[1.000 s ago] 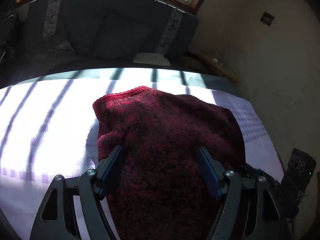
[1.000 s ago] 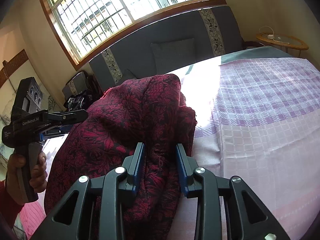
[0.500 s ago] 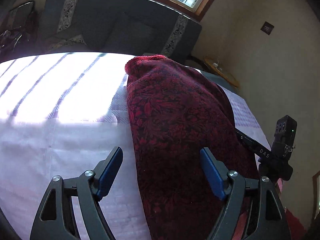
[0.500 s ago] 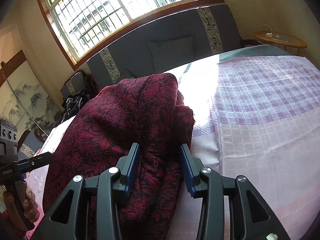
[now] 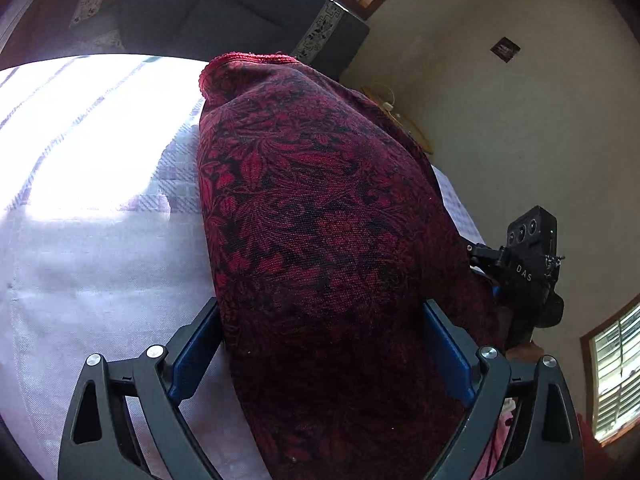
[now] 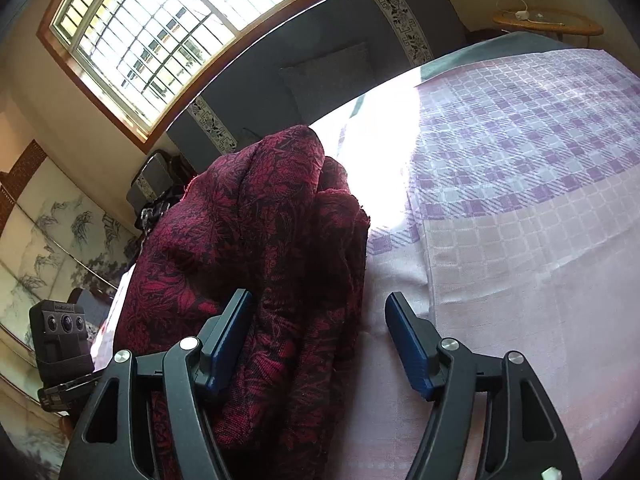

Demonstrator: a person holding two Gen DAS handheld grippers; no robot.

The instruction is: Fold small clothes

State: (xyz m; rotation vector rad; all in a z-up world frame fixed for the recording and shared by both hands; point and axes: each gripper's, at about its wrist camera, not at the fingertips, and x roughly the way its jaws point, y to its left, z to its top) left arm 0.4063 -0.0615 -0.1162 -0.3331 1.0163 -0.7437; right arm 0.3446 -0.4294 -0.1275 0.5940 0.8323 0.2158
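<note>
We see the red garment (image 5: 320, 220) heaped on the bed (image 6: 520, 240), w/ cloth between both jaws: left hand-held gripper (image 5: 320, 344) opening wide, right hand-held gripper (image 6: 318, 328) opening, right pad clear.

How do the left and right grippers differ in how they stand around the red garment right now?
The left gripper has the red garment filling its whole gap; the right gripper has cloth only by its left finger, with bedsheet showing beside the other. Both are opening and have blue pads.
</note>
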